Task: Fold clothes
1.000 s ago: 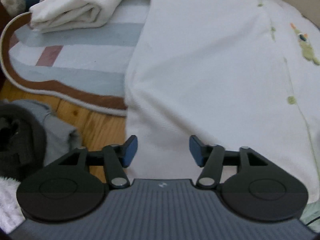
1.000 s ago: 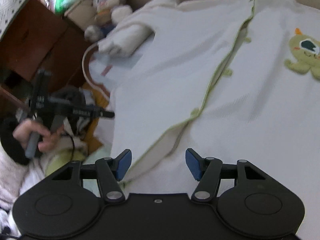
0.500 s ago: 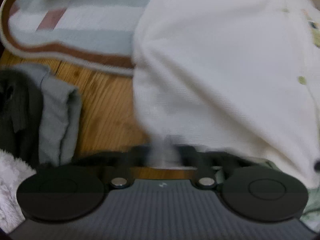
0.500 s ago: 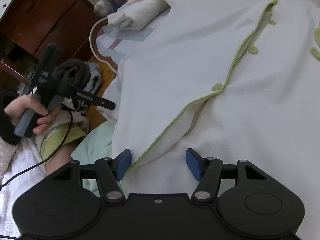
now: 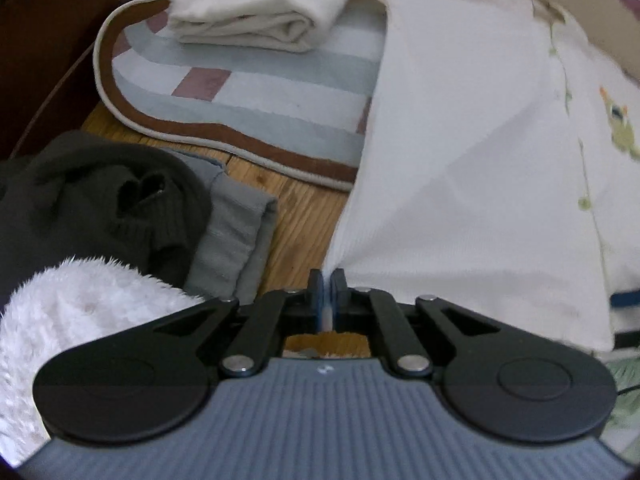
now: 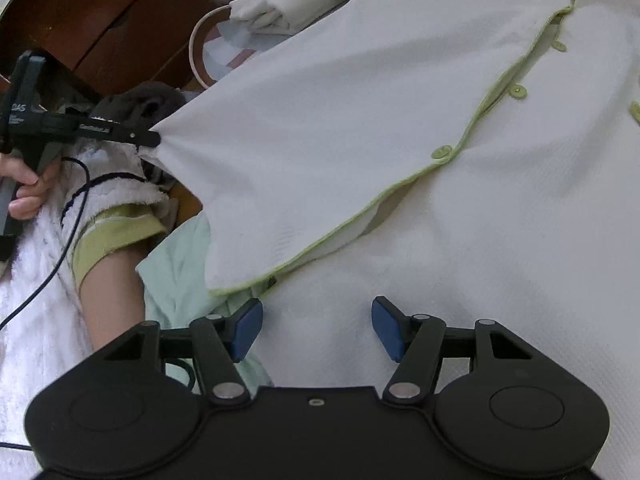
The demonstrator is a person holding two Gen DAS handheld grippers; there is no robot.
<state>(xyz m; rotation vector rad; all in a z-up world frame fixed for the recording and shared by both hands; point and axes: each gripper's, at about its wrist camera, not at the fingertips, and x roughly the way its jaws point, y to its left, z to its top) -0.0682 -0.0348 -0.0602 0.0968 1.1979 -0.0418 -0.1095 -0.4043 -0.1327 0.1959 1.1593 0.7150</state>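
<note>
We had the left gripper (image 5: pixel 327 280) clamped on the side edge of the white shirt (image 6: pixel 360 120), its jaws just easing apart by a hair with the cloth still pinched between the blue pads (image 5: pixel 316 288). From the right wrist view the left gripper (image 6: pixel 154 139) pulled that edge up into a taut peak, lifted off the wooden floor (image 5: pixel 304 216). The rest of the shirt lay spread over the striped mat (image 5: pixel 240 92), its green-trimmed button placket (image 6: pixel 444 152) partly open. Our right gripper (image 6: pixel 317 326) hovered over the shirt's lower hem with its jaws wide apart, gripping nothing. A folded cream garment (image 5: pixel 256 16) sat on the mat's far end, well apart from the shirt's held edge. A dark sweater (image 5: pixel 100 200) and a grey garment (image 5: pixel 236 232) lay heaped on the floor beside the mat.
</note>
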